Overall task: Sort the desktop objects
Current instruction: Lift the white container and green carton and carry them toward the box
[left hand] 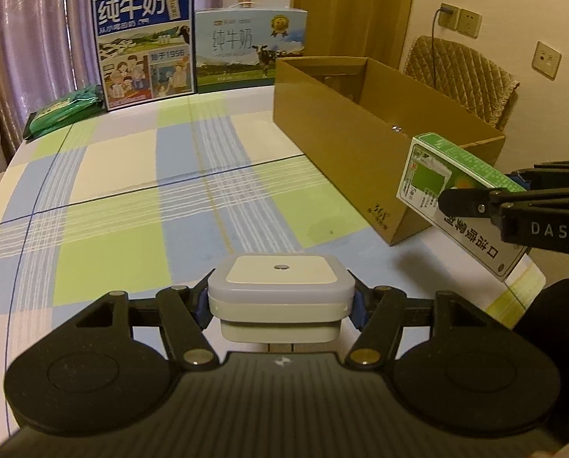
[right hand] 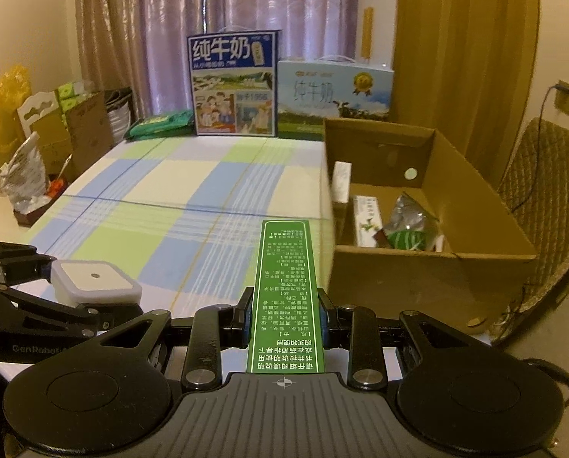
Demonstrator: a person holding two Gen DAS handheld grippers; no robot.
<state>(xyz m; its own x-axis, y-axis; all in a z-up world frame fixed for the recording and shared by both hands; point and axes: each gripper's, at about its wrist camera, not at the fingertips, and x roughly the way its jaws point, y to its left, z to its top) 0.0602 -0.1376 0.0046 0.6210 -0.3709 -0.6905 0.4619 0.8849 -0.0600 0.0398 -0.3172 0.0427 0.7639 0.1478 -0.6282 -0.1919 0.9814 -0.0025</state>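
White square night light (left hand: 280, 297), sensor dot on top, clamped in left gripper (left hand: 280, 305) over near table (left hand: 131, 175). Green-and-white medicine box (right hand: 284, 297) pinched in right gripper (right hand: 284, 320), left of cardboard box (right hand: 475, 236).

Left tool (left hand: 280, 305) clamped on a white square night light (left hand: 280, 297), held above the checked cloth of the desk (left hand: 131, 198). At right, right tool (left hand: 471, 200) gripping a green-and-white carton (left hand: 433, 179), tilted, just in front of the near corner of an open cardboard box (left hand: 341, 141). At far edge, two milk cases (left hand: 147, 45) upright, a green packet (left hand: 67, 110) lying beside them.
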